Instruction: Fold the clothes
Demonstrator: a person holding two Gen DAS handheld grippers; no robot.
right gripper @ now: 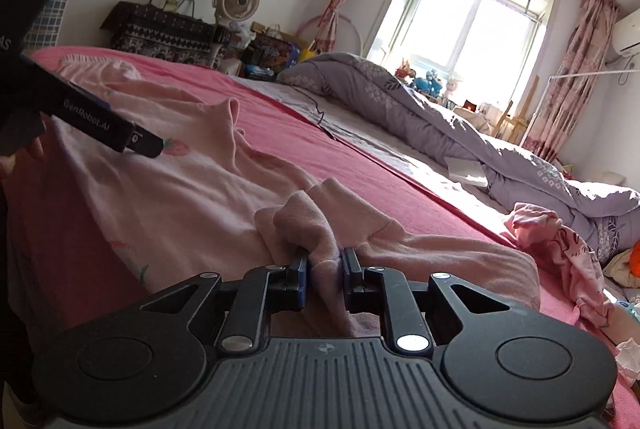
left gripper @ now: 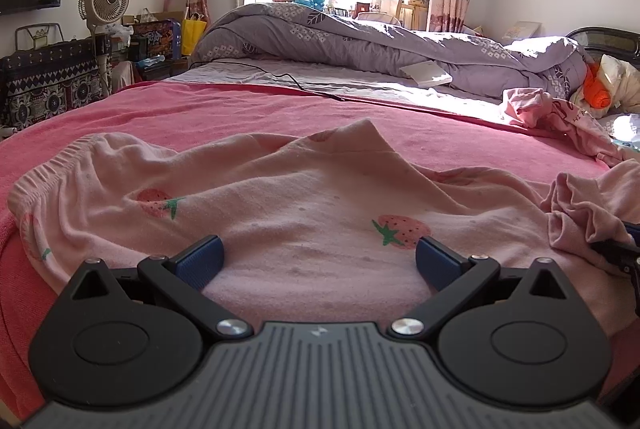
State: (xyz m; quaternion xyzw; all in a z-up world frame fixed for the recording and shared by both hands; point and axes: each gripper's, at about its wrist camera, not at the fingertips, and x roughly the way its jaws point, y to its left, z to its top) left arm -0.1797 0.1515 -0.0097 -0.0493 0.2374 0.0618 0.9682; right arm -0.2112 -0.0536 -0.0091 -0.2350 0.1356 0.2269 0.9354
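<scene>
**Right jaws pinch the bunched end; the garment runs away to the left**

A pale pink cotton garment printed with red strawberries (left gripper: 312, 205) lies spread on the pink bedspread (left gripper: 248, 113) of the bed, near its front edge. Taking that garment as the landmark: its gathered elastic waistband (left gripper: 52, 165) sits at its left end, and a crumpled, bunched end (right gripper: 316, 225) sits at its right end, so the long axis runs left to right across the front of the bed.

The right gripper (right gripper: 323, 271) is at that bunched end. Its jaws are drawn nearly together with a fold of the pink fabric squeezed between the blue pads (right gripper: 301, 283); no gap shows on either side of the cloth, so this reads as a firm pinch.

The left gripper (left gripper: 318, 261) hovers over the middle of the garment, between waistband and bunched end. Its jaws are spread wide, with flat cloth beneath and between them but nothing pressed. Its pads (left gripper: 200, 261) appear to sit just above or lightly on the fabric; which of the two I cannot tell.

Judging from this, the right hand has the end that would be carried over toward the waistband, and the left hand is the nearer one for steadying the middle.

A second crumpled pink garment (left gripper: 560, 117) lies well apart, beyond the right end.
</scene>
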